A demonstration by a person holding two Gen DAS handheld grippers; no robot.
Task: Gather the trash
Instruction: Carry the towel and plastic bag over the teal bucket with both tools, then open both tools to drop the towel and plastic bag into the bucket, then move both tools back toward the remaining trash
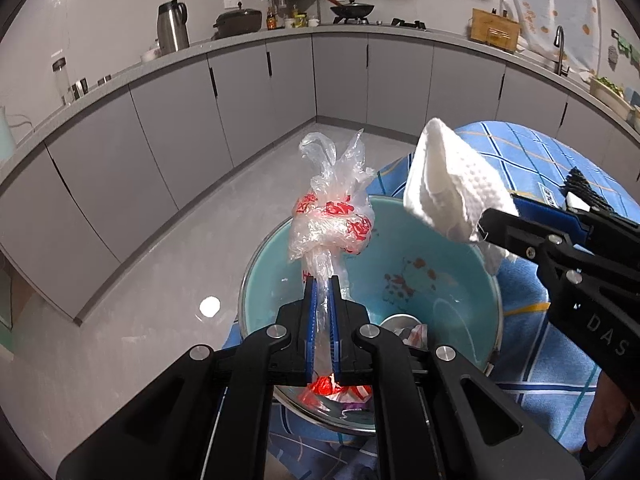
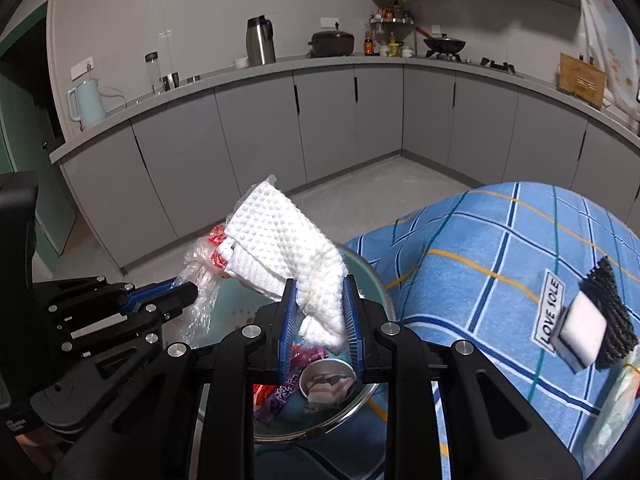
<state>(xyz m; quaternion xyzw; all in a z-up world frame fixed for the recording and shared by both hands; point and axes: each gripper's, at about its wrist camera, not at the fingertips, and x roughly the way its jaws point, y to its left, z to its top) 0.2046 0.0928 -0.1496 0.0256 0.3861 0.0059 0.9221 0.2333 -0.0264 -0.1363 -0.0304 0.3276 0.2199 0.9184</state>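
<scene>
My left gripper [image 1: 323, 280] is shut on a crumpled clear plastic bag with red print [image 1: 334, 216], held above a teal basin [image 1: 460, 280]. The basin holds a small metal cup [image 2: 326, 376], red and purple wrappers [image 2: 276, 394]. My right gripper [image 2: 320, 280] is shut on a white embossed paper towel [image 2: 276, 244], also over the basin [image 2: 376, 280]. In the left wrist view the right gripper [image 1: 486, 224] comes in from the right with the towel [image 1: 452, 184]. In the right wrist view the left gripper [image 2: 192, 290] shows at left with the bag [image 2: 200, 264].
The basin sits at the edge of a table under a blue checked cloth [image 2: 500, 248]. A white sponge with a black scrubber [image 2: 592, 324] lies on the cloth at right. Grey cabinets [image 1: 240, 92] and the counter run behind, with bare floor [image 1: 180, 248] to the left.
</scene>
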